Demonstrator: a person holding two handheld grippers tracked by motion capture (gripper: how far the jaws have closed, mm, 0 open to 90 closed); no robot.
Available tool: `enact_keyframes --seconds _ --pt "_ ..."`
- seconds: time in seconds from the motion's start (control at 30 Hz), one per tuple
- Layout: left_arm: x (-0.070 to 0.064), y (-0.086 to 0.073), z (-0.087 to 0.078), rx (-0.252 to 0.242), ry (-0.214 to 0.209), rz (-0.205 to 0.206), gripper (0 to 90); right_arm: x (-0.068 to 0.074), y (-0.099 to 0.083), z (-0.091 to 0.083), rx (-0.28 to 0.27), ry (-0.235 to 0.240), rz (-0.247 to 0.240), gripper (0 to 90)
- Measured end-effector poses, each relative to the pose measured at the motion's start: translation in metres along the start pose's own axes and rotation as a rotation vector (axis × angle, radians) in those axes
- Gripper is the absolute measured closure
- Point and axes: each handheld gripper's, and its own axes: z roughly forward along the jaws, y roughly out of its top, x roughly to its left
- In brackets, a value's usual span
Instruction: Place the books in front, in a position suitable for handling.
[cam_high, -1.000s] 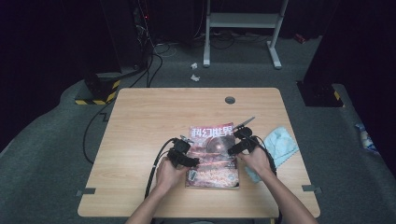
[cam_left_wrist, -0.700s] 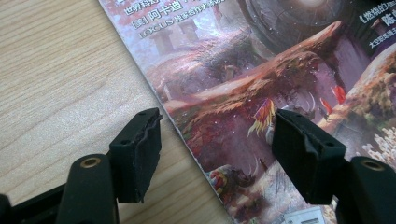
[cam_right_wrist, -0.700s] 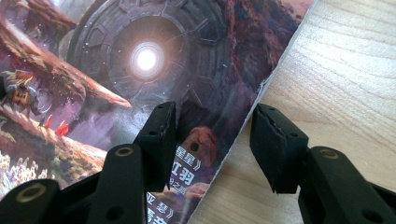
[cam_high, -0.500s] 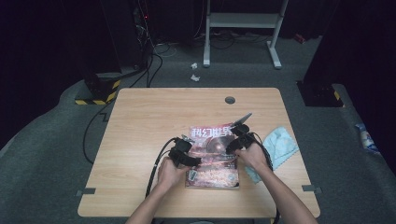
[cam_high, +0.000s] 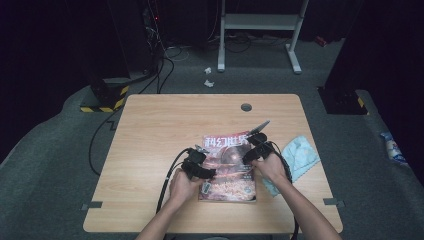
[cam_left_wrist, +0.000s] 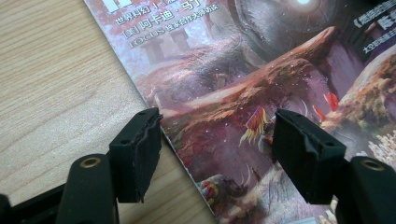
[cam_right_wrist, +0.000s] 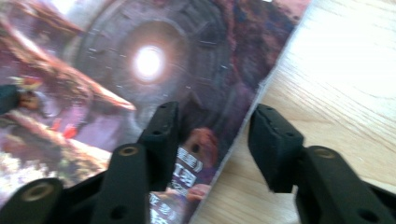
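Glossy red-titled magazine (cam_high: 229, 167) lies near the wooden bench's (cam_high: 160, 130) front edge, light-blue cloth (cam_high: 301, 157) beside it; both hand-held grippers, left (cam_left_wrist: 215, 154) and right (cam_right_wrist: 212, 140), stay spread, straddling its side edges.

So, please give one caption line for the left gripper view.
Open left claw straddling the left edge of the glossy illustrated magazine on the light wooden table.

Left gripper (cam_left_wrist: 215, 144): I see matte black jaws, ridged pads, brass-ringed screw holes.
Right gripper (cam_right_wrist: 212, 140): same black build.
Cables: black.
Forearms: unsleeved.
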Motion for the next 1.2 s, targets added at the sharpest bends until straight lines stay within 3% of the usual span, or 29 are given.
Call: enact_keyframes --seconds 0.13,0.2,0.27,0.37,0.53,0.73,0.8,1.1,1.2 --pt "0.0 0.0 0.0 0.004 -0.001 -0.002 32.7 -0.003 0.002 0.007 0.023 0.036 0.023 43.2" --pt "0.0 0.001 0.0 0.008 -0.001 -0.002 32.7 0.003 0.003 0.008 0.024 0.005 0.012 42.9" --pt "0.0 0.001 0.0 0.01 0.0 -0.002 32.7 0.004 0.003 0.008 0.027 -0.005 0.008 44.9" --pt "0.0 0.001 0.0 0.01 0.001 -0.003 32.7 -0.001 0.003 0.006 0.013 0.022 0.04 50.7" --pt "-0.001 0.001 0.0 0.01 0.004 -0.005 32.7 0.003 0.001 -0.002 -0.017 0.01 0.018 55.5" --pt "-0.001 0.001 0.0 0.006 0.009 -0.002 32.7 0.006 -0.003 -0.013 -0.065 0.063 -0.034 59.0" --pt "-0.001 0.0 0.0 0.004 0.011 -0.003 32.7 0.007 -0.004 -0.013 -0.064 0.106 -0.028 59.3" --pt "-0.001 0.0 0.0 0.004 0.012 -0.006 32.7 0.012 -0.004 -0.007 -0.072 0.186 -0.008 59.0" --pt "-0.002 0.0 0.0 -0.002 0.012 -0.012 32.8 0.017 -0.004 -0.006 -0.086 0.211 -0.048 62.9"
